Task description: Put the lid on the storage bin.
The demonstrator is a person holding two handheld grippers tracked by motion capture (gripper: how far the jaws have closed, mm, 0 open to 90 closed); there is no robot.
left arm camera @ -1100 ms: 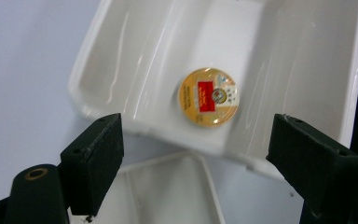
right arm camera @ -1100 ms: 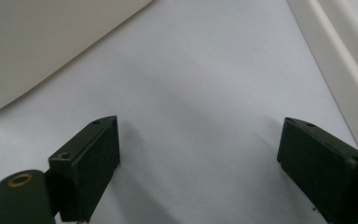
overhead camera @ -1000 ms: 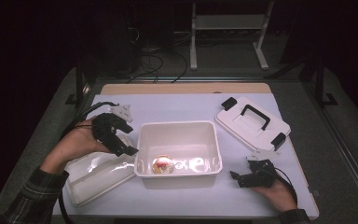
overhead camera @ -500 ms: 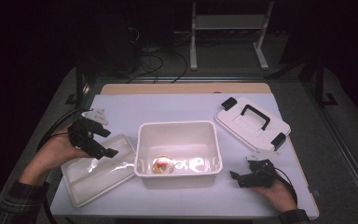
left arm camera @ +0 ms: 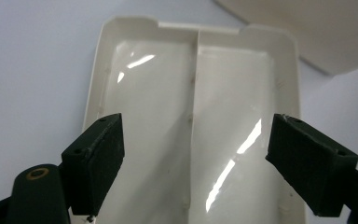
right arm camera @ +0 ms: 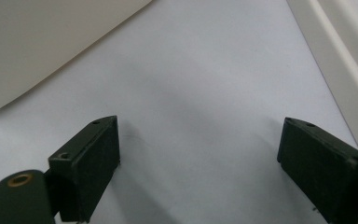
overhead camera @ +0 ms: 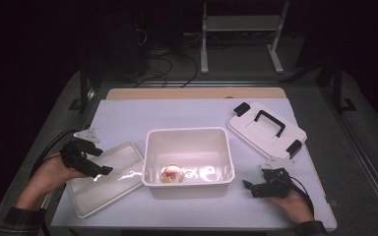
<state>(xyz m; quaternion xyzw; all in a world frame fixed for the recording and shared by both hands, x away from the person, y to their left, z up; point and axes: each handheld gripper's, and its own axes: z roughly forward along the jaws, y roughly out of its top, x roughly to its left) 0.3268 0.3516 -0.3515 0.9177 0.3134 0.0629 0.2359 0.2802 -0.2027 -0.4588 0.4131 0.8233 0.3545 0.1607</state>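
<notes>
Dark floor and cables surround our pale lavender tabletop (overhead camera: 128, 118), where a deep white plastic tub (overhead camera: 189, 162) sits in the middle with a small round red-and-yellow object (overhead camera: 171, 173) inside. To its left lies the shallow white plastic insert tray with a central divider (overhead camera: 106, 177), and that is the thing we are working toward. Our left gripper (overhead camera: 89, 160) hangs over the tray's left half, jaws spread wide and holding nothing; in the left gripper view the tray (left arm camera: 193, 126) lies below and beyond the two pads, its divider running roughly midway between them, and we cannot tell whether anything touches yet. To do this step well, we judge that we should come down over one long rim, let one pad pass inside the wall and the other outside, and close only once the wall sits squarely between them. Our right gripper (overhead camera: 256, 188) rests low on the table at the tub's right, jaws likewise wide apart and empty. A white lid with black handle and clips (overhead camera: 267, 129) lies well apart at far right.
</notes>
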